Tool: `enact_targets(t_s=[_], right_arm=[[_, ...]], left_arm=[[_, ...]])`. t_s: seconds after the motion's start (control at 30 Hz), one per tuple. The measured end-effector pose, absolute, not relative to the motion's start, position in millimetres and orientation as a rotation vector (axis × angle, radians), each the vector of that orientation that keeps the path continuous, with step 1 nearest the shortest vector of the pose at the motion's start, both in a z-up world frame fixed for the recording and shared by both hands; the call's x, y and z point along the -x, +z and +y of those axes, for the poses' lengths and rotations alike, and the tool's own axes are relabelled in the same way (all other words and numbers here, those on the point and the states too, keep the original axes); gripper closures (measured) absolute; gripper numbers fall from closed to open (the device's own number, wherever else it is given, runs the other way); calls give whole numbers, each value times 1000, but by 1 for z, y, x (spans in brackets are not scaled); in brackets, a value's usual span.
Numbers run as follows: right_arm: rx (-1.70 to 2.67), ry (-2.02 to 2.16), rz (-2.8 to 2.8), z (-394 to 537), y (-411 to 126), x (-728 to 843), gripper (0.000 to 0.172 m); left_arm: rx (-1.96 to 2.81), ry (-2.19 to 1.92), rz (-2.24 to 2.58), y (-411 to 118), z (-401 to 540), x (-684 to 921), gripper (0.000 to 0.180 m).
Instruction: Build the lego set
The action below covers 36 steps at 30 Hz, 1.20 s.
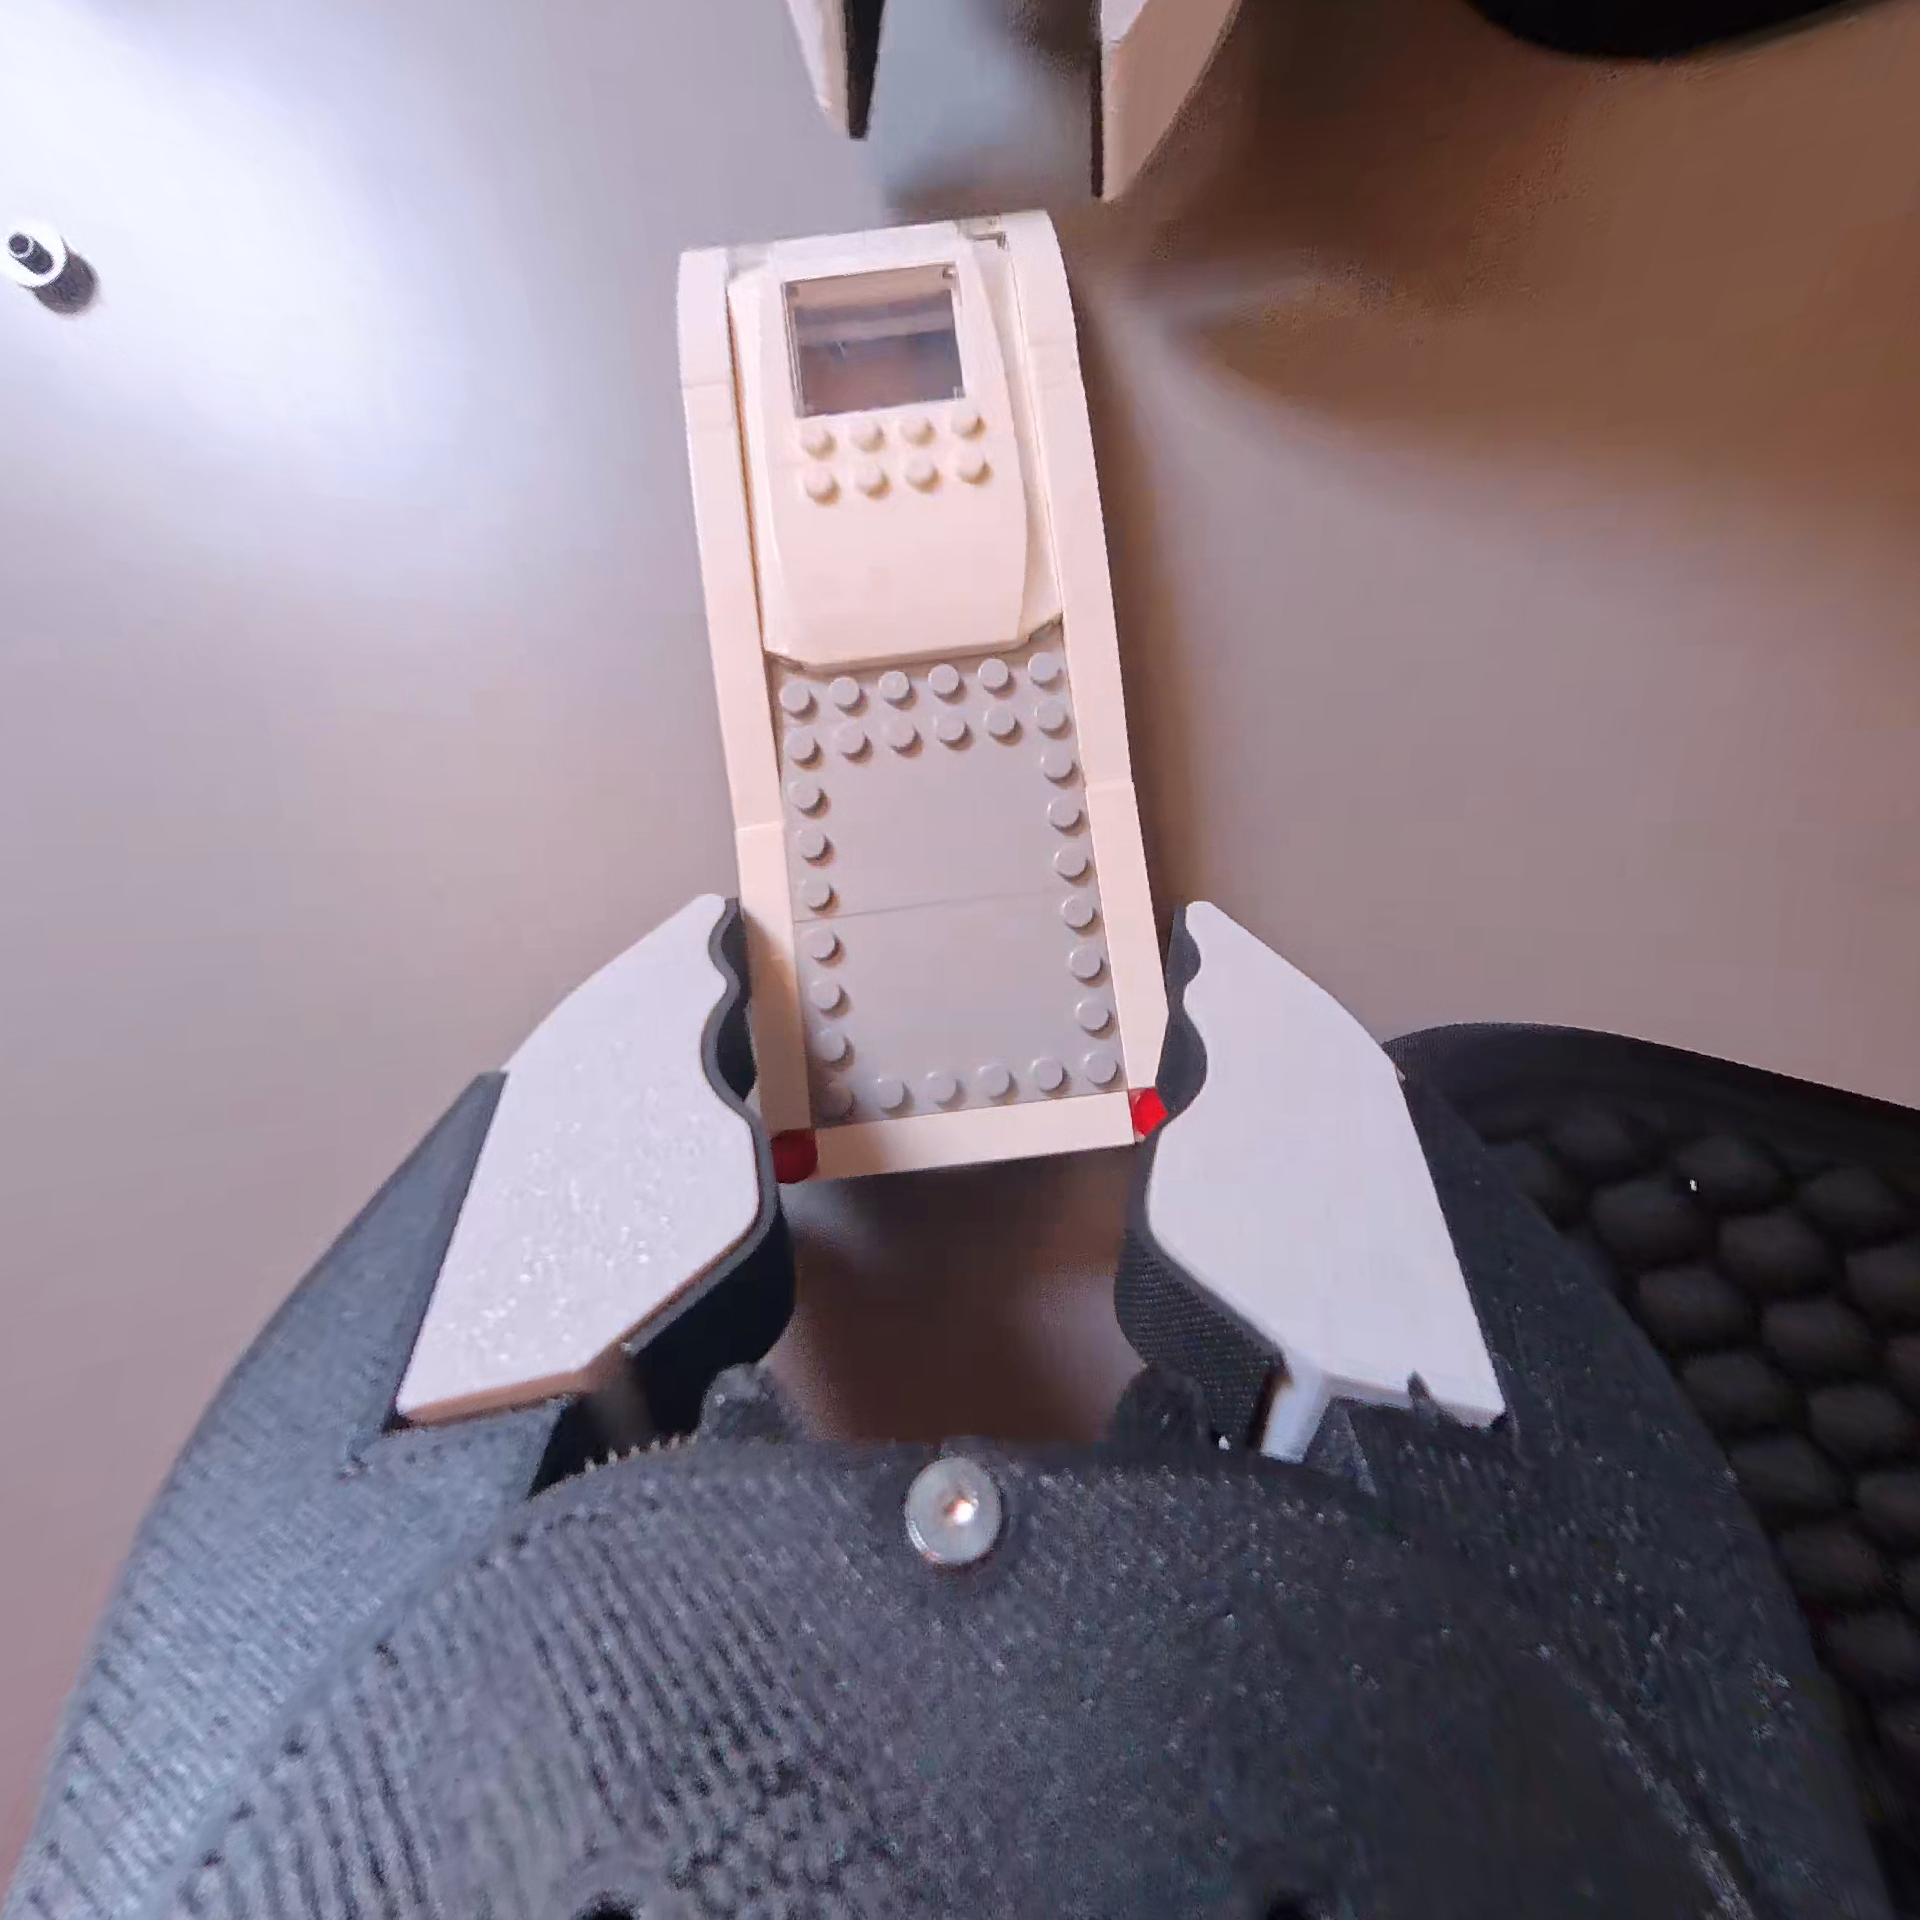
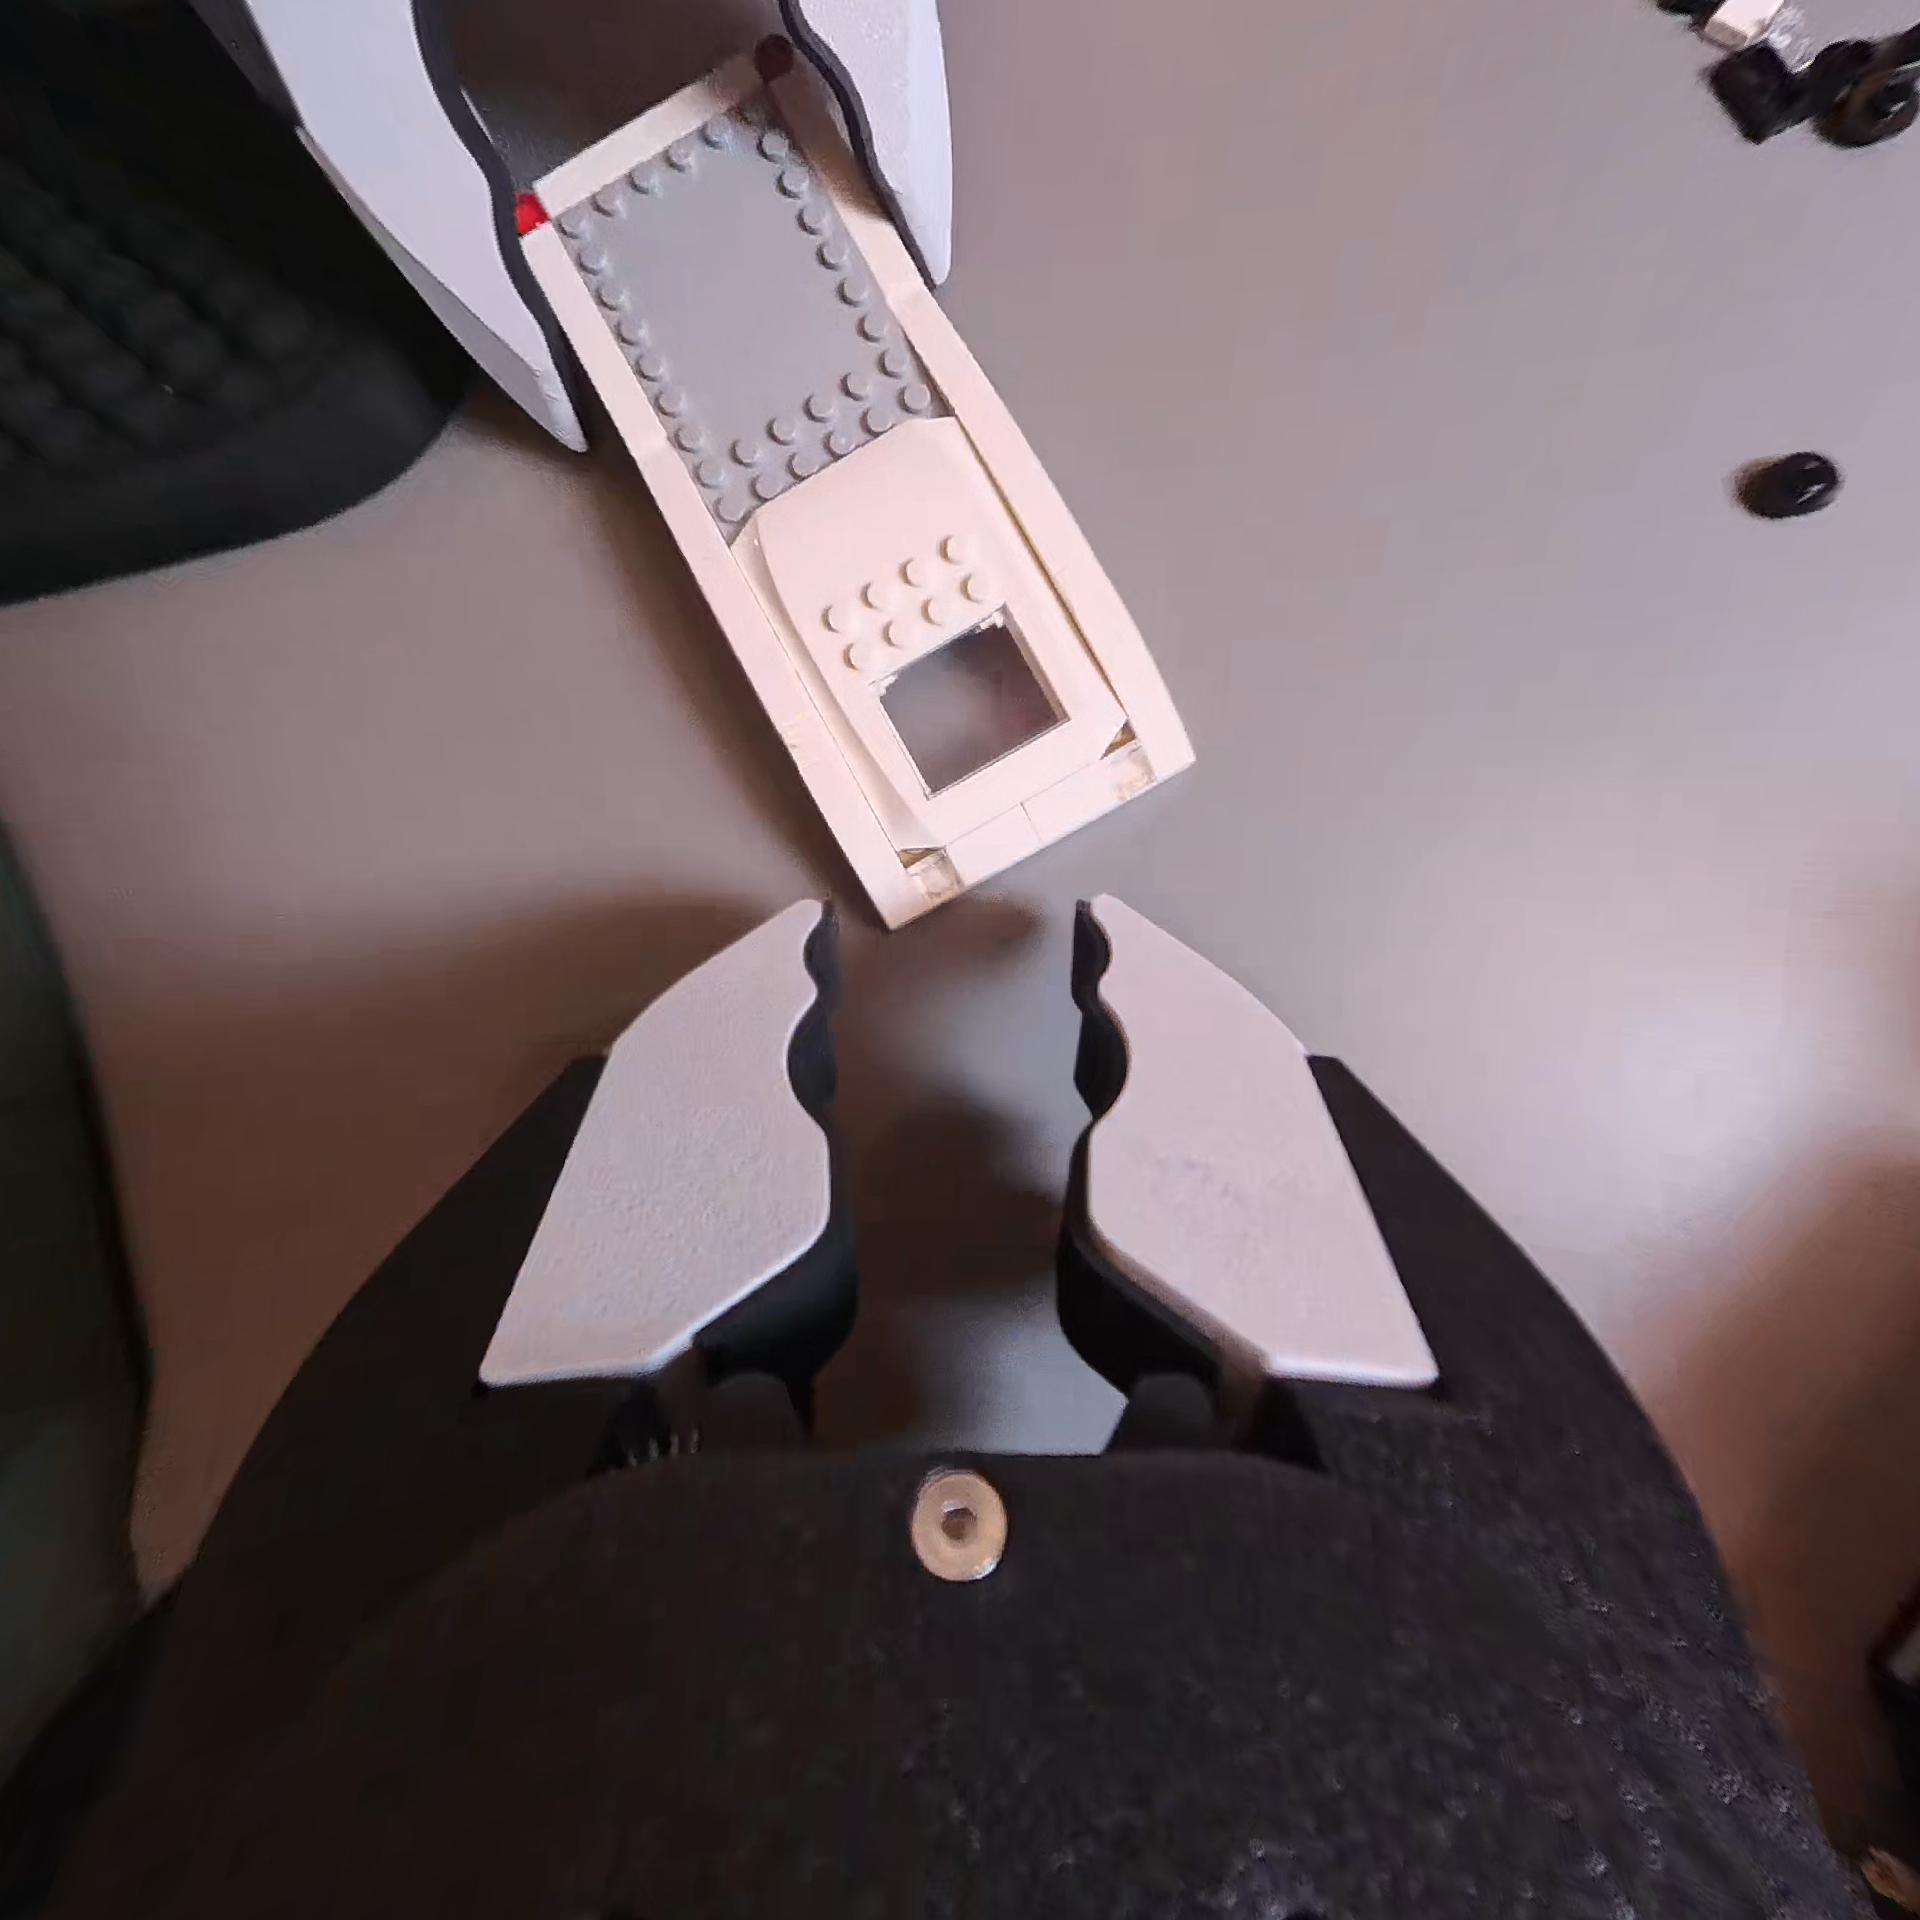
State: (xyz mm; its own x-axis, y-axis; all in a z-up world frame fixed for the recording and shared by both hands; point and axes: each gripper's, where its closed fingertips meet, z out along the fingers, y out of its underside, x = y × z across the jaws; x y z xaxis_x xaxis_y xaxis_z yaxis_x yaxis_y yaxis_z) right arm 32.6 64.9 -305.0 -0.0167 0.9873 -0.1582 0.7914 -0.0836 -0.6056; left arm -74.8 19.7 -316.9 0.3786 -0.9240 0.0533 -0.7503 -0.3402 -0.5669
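Observation:
A long white Lego vehicle body (image 1: 935,831) lies flat on the grey table, with a grey studded plate in its bed, a white cab with a clear window, and red pieces at the rear corners. My left gripper (image 1: 958,925) is open, its pads flanking the rear end with a thin gap on the right side. The right wrist view shows the same body (image 2: 831,499) between the left gripper's fingers (image 2: 436,239). My right gripper (image 2: 956,920) is open and empty, its tips just short of the cab end. It also shows at the top of the left wrist view (image 1: 979,164).
Small black loose parts (image 2: 1787,83) lie at the far right, with a black round piece (image 2: 1787,483) nearer. A small black piece (image 1: 47,270) lies at the left. A black textured mat (image 1: 1714,1247) borders the table beside my left gripper. Spacing between my two grippers at the tips: around 12 centimetres.

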Motion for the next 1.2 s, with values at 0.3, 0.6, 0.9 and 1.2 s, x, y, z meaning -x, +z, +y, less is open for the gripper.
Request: enact_targets(t_s=[0.3,0.6,0.9,1.2], right_arm=[[1364,823,-1240,145,-171,51,125],[1206,793,-752,254,-48,150,170],[1233,690,-750,301,-39,214,172],[1240,744,-987,279,-70,218,172]], left_arm=[[1923,-460,1036,-247,53,83,110],[1476,-101,276,-151,57,189,180],[1520,135,250,-170,61,208,180],[1579,93,249,-182,65,203,180]])
